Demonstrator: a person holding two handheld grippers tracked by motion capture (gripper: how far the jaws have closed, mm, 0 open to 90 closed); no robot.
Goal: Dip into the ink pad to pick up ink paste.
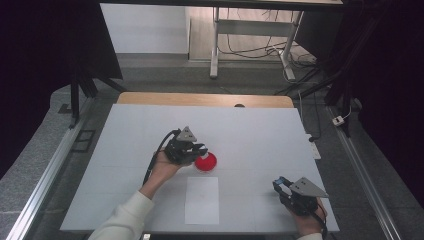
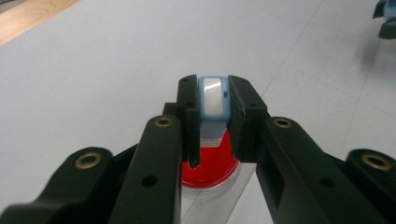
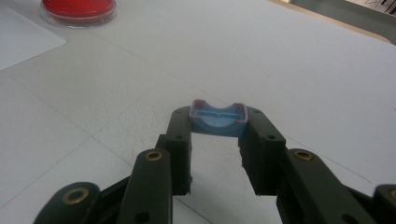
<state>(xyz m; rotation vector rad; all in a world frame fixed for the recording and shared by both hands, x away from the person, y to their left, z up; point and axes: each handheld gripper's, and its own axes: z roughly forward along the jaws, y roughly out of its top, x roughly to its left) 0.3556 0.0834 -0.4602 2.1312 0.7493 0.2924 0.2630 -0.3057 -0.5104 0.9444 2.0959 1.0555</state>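
A round red dish (image 1: 206, 162) with a clear rim lies on the white table (image 1: 250, 130), near its middle. My left gripper (image 1: 201, 149) hovers at the dish's left edge. In the left gripper view my left gripper (image 2: 214, 86) is shut on a small light-blue piece with a white face (image 2: 213, 100), held just above the red dish (image 2: 211, 167). My right gripper (image 1: 280, 184) rests near the front right of the table. It is shut on a flat blue piece with a curved edge (image 3: 217, 120), which shows between its jaws (image 3: 217, 112); the red dish (image 3: 78, 9) lies far off.
A white sheet of paper (image 1: 202, 200) lies in front of the dish, near the table's front edge. A wooden strip (image 1: 205, 99) runs along the far edge. Metal rails flank the table; desk legs and cables stand beyond it.
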